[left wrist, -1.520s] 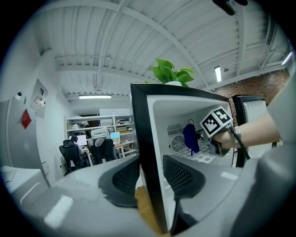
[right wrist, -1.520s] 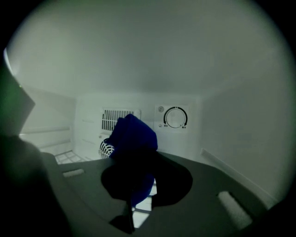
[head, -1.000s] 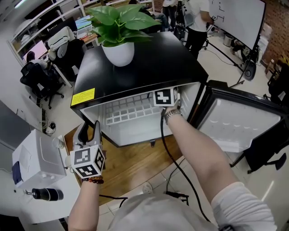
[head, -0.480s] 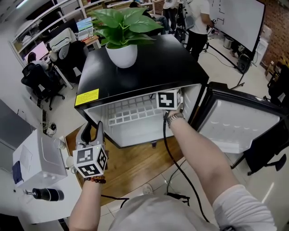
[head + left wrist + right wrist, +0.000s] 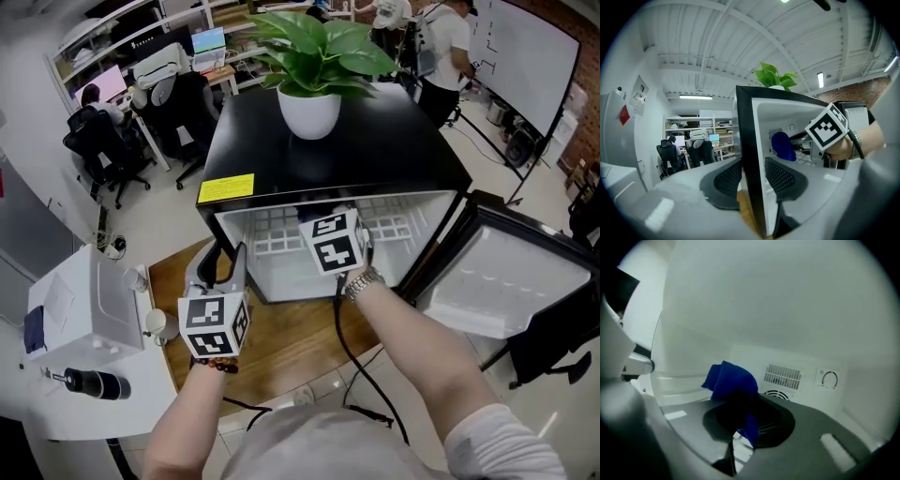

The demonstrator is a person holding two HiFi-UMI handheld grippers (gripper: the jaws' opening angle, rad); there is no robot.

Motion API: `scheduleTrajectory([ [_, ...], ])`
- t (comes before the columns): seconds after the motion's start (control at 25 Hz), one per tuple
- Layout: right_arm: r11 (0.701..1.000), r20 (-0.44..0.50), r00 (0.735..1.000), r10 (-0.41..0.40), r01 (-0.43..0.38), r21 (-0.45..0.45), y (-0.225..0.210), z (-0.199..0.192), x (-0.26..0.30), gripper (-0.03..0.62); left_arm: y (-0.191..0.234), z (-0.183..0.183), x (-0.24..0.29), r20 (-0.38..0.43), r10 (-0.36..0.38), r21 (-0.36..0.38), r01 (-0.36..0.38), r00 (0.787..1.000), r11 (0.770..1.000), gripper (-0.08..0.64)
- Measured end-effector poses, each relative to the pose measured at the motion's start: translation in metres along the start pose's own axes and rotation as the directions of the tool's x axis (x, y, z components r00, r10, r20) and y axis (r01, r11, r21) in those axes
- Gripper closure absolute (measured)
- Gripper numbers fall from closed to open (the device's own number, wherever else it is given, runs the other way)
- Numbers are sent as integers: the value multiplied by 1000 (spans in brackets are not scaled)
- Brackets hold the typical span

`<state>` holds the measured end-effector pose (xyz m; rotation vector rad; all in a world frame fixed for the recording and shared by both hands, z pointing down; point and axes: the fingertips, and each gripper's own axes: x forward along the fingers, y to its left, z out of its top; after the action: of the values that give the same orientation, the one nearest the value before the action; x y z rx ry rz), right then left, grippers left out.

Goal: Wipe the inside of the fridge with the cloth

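At our wrists: we're stretching both forearms fwd toward the fridge (image 5: pixel 347 159); bead bracelet (image 5: pixel 213 365) on L wrist, metal watch (image 5: pixel 362 283) on R; black cable (image 5: pixel 349 342) is running down beside R forearm.
L gripper (image 5: pixel 752 178): we're holding it at the fridge's front L corner, roughly level; jaws are standing fairly wide, straddling the left wall (image 5: pixel 749 136), pads pressing on its black outer face & white inner face.
R gripper (image 5: pixel 747 422): we're reaching it into the cabinet, just under the top; jaws are standing narrow, pinching the cloth (image 5: pixel 732 380).
Cloth detail: blue, bunched, sticking up & fwd out of R jaws inside the fridge; whether it's touching any wall we can't tell.
Interior: white; wire shelf (image 5: pixel 281 232) is lying below R gripper; vent grille (image 5: pixel 783 376) & round dial (image 5: pixel 829 379) are showing on back wall.
Door (image 5: pixel 506 281): hanging wide open to the R, white liner facing up toward us.
Fridge top: black, yellow label (image 5: pixel 226 188) at front L edge; potted plant (image 5: pixel 314 66) is standing toward the back.
Floor: fridge is sitting on a wood panel (image 5: pixel 281 342).
L side: white box (image 5: pixel 75 309) & dark cylinder (image 5: pixel 94 382) are lying on a white table (image 5: pixel 141 398).
Far bkgd: ppl are sitting at desks w/ monitors; others are standing by a whiteboard (image 5: pixel 530 56).
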<state>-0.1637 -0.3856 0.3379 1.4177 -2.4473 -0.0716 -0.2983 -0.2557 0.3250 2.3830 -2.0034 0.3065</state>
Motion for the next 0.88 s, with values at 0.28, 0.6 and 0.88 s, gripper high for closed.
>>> scheduleTrajectory([
  [0.28,981,-23,988,154,-150,121,67,14,20,546,-1,0,-1,4,-25,-4,25,1000,1000,405],
  [0.6,983,-87,985,151,-141,118,92,8,49,546,-1,0,-3,14,-56,7,56,998,998,405],
  [0.88,991,-154,981,116,-104,88,93,-3,71,546,-1,-1,-5,20,-78,24,77,997,997,405],
])
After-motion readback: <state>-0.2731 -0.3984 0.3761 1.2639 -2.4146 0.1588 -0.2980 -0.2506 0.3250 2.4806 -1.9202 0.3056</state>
